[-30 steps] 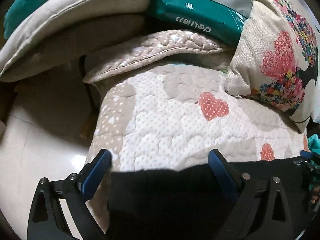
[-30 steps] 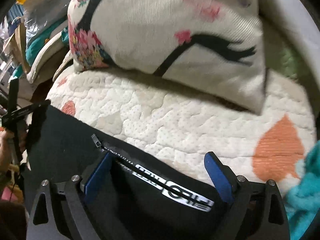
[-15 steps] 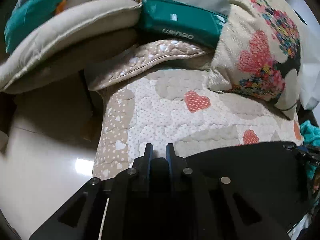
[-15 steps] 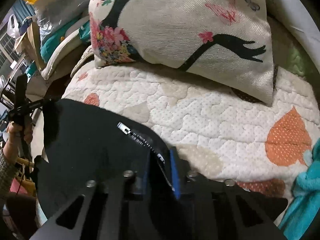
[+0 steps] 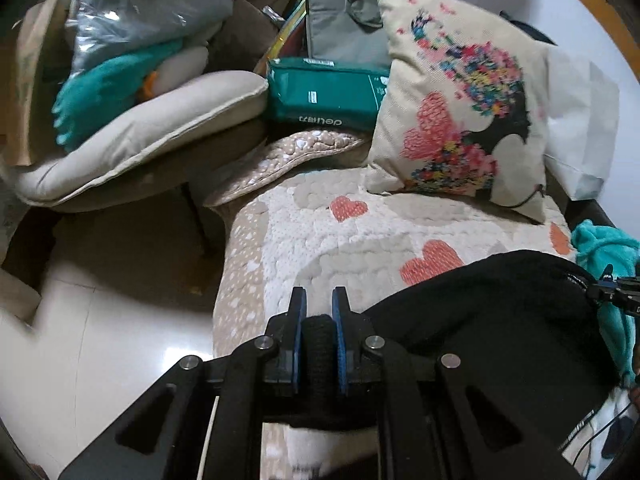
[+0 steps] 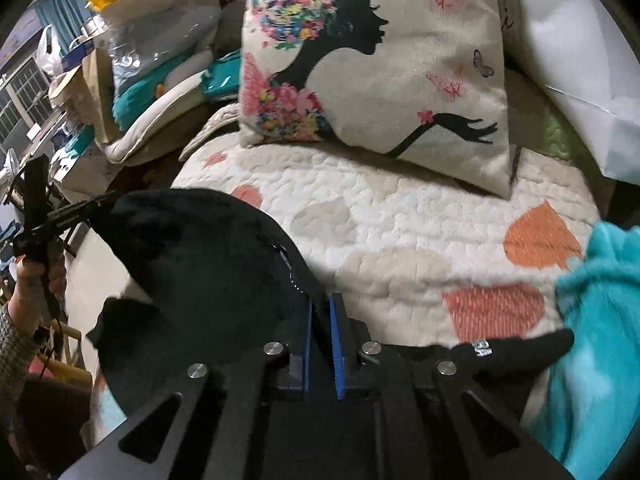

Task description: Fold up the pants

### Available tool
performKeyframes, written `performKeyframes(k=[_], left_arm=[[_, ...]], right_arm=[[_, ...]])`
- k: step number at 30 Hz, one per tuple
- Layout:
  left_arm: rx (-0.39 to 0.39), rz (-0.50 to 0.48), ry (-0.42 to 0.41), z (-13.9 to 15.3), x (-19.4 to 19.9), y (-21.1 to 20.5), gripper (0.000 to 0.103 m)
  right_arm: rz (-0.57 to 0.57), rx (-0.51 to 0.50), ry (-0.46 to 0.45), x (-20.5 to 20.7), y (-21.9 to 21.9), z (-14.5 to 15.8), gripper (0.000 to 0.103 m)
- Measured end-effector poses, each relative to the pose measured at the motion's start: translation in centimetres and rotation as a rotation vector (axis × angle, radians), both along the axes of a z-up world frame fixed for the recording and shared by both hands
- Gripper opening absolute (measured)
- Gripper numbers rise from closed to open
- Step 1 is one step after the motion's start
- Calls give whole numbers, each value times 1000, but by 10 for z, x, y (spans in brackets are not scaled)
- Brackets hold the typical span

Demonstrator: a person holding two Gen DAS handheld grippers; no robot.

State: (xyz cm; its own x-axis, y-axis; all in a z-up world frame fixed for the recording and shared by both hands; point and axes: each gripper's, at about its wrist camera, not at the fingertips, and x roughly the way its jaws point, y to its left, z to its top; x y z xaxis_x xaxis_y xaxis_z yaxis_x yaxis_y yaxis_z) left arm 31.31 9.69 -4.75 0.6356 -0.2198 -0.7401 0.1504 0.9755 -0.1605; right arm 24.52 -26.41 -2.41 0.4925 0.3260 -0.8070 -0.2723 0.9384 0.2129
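Pinching a bunched edge of the black pants (image 5: pixel 500 320), the left gripper (image 5: pixel 319 308) is clamped narrow; the right gripper (image 6: pixel 320 316) is likewise closed on the zipper edge. Between them the cloth is held stretched above the quilted cushion's (image 6: pixel 400 216) near edge, its long axis running gripper to gripper.

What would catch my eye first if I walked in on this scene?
Probably the black pants, bunched and lifted off the heart-patterned quilt, with the left hand-held gripper and the right hand-held gripper each clamped shut on an edge. Behind them, a cream pillow printed with a flower-haired silhouette leans at the back of the quilt. A fuzzy teal blanket lies crumpled at the quilt's right end.
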Motion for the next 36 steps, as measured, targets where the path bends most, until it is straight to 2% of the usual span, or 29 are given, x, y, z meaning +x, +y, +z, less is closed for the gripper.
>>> performKeyframes(k=[4,9,14,17,20,21,22,24,25,28,30,32,36], left_arm=[[16,4,-10,3,-41,7,13],[51,3,5,0,-92,13,13],[122,-27,76,-22,-140,11,13],[203,-40,137,-42,-159,7,15],[237,-1,174,-50,-172,16,17],[228,19,191,-51,-174,22,18],[203,53,211,-52,-177,33,21],[148,123,227,-50,-181,52,29],[103,189,224,-47,-184,68,29],[-42,346,209,-41,-187,105,29],[-101,390,210,-40,-183,113,31],[-94,394,225,-40,-173,105,35],[-84,350,300,-56,-146,69,36]], right_arm=[[0,-8,8,-43,4,2,7],[-5,-7,42,-105,5,-11,7],[4,-13,112,-151,7,-29,7],[22,-69,179,-167,16,-46,7],[19,-161,250,-177,25,-62,16],[9,-180,256,-178,25,-63,25],[-11,-198,259,-180,25,-63,36],[-53,-200,242,-183,20,-56,53],[-67,-189,230,-185,16,-52,56],[-110,-134,188,-187,4,-34,56],[-133,-95,159,-186,-2,-23,56],[-152,-64,143,-179,-3,-17,56],[-167,-32,141,-160,12,-18,56]])
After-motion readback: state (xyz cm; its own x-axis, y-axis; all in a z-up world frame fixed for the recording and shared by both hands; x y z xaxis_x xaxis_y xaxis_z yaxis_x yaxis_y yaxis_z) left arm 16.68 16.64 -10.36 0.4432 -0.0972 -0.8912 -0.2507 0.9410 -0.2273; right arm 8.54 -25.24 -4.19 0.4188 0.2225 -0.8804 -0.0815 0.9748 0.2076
